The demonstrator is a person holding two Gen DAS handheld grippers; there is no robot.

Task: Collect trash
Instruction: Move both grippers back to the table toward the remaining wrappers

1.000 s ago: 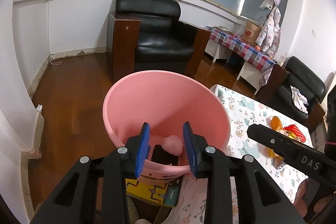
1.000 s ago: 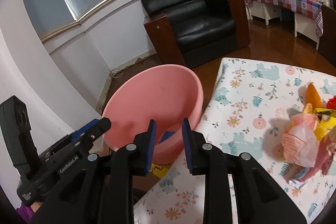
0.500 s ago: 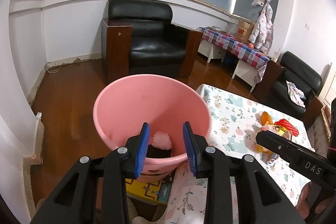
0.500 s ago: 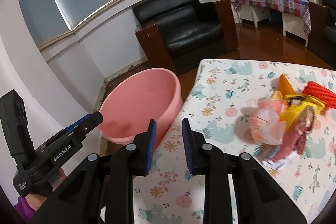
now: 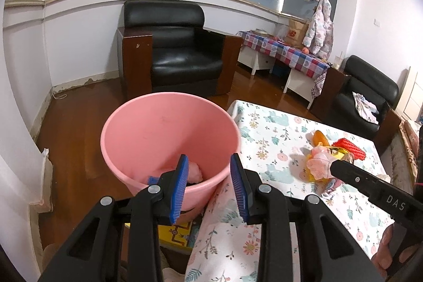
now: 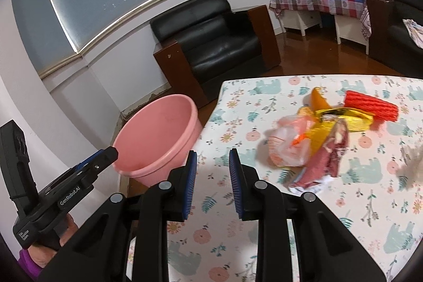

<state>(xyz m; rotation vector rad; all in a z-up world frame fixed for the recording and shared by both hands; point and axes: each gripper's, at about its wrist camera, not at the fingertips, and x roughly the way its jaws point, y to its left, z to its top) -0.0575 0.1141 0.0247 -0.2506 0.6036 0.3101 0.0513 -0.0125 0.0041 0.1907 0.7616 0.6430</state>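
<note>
A pink plastic bucket (image 5: 169, 128) stands beside the table's left edge; it also shows in the right wrist view (image 6: 158, 139). Pink crumpled trash (image 5: 194, 172) lies inside it. A trash pile (image 6: 317, 139) of a clear pink bag, yellow wrapper, red ribbed piece and orange peel lies on the floral tablecloth (image 6: 238, 112); it shows in the left wrist view (image 5: 327, 157) too. My left gripper (image 5: 210, 186) is open and empty, just above the bucket's near rim. My right gripper (image 6: 212, 184) is open and empty over the tablecloth, left of the pile.
A black armchair (image 5: 171, 54) stands against the far wall. A side table with a checked cloth (image 5: 285, 52) and a second black chair (image 5: 367, 94) stand at the right. A yellow box (image 5: 179, 237) lies under the bucket. Fluffy beige material (image 6: 412, 163) sits at the table's right.
Both grippers have pulled back from the bucket. The right gripper has swung right over the table toward the trash pile. The bucket looks smaller and farther in both views.
</note>
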